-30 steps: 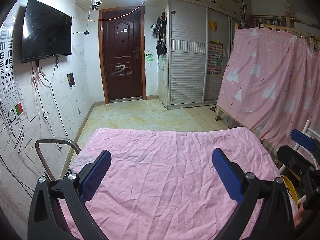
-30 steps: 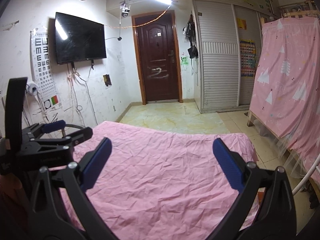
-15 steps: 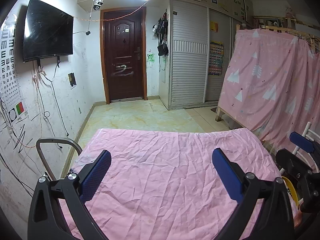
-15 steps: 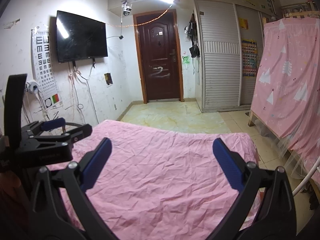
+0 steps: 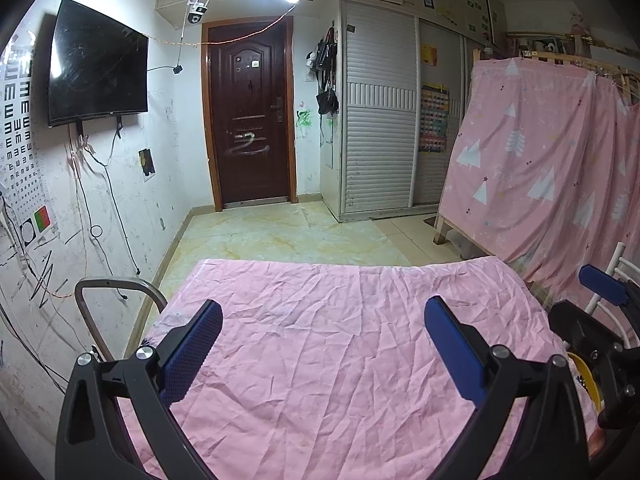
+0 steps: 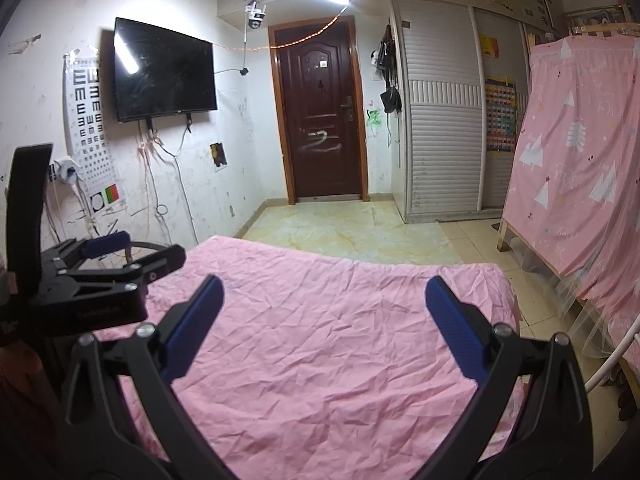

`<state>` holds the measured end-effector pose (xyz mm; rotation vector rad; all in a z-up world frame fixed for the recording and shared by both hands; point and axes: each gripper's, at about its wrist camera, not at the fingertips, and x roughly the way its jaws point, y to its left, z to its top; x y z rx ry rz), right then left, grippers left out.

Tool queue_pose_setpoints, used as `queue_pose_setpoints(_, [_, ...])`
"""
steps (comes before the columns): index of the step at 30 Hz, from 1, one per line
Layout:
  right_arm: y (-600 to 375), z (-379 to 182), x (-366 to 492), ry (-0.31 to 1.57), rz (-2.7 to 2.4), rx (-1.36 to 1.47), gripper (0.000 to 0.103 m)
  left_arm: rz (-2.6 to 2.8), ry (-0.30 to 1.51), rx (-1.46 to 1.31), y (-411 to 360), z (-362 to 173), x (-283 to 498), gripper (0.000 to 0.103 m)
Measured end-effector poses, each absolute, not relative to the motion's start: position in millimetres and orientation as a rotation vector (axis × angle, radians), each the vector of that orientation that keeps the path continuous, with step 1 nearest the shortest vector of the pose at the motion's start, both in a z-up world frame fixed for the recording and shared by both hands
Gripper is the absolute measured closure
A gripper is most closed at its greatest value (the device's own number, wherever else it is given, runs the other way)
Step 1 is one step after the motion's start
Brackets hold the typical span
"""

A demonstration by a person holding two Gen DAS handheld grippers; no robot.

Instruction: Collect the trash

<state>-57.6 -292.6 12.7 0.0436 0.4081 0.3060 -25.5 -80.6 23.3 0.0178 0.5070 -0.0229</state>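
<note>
No trash shows in either view. A table covered with a wrinkled pink cloth (image 5: 340, 340) fills the lower half of both views (image 6: 332, 340). My left gripper (image 5: 324, 344) is open and empty, held above the cloth. My right gripper (image 6: 324, 324) is open and empty, also above the cloth. The right gripper shows at the right edge of the left wrist view (image 5: 600, 320). The left gripper shows at the left edge of the right wrist view (image 6: 100, 276).
A metal chair back (image 5: 120, 292) stands at the table's left side. A yellow round object (image 5: 586, 376) sits by the table's right edge. A pink curtain (image 5: 540, 184) hangs on the right. A tiled floor (image 5: 288, 236), door (image 5: 250, 120) and wardrobe lie beyond.
Both grippers have tilted slightly upward, so the room sits a little lower in view. Both stay open and empty.
</note>
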Motion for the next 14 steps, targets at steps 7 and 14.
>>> queue_pose_setpoints(7, [-292.5, 12.8, -57.4, 0.409, 0.308, 0.043, 0.006, -0.027, 0.512, 0.01, -78.3, 22.6, -23.5, 0.011])
queue_pose_setpoints(14, [-291.9, 12.2, -57.0, 0.41, 0.308, 0.043, 0.006, -0.026, 0.512, 0.001, -74.0, 22.2, -23.3, 0.011])
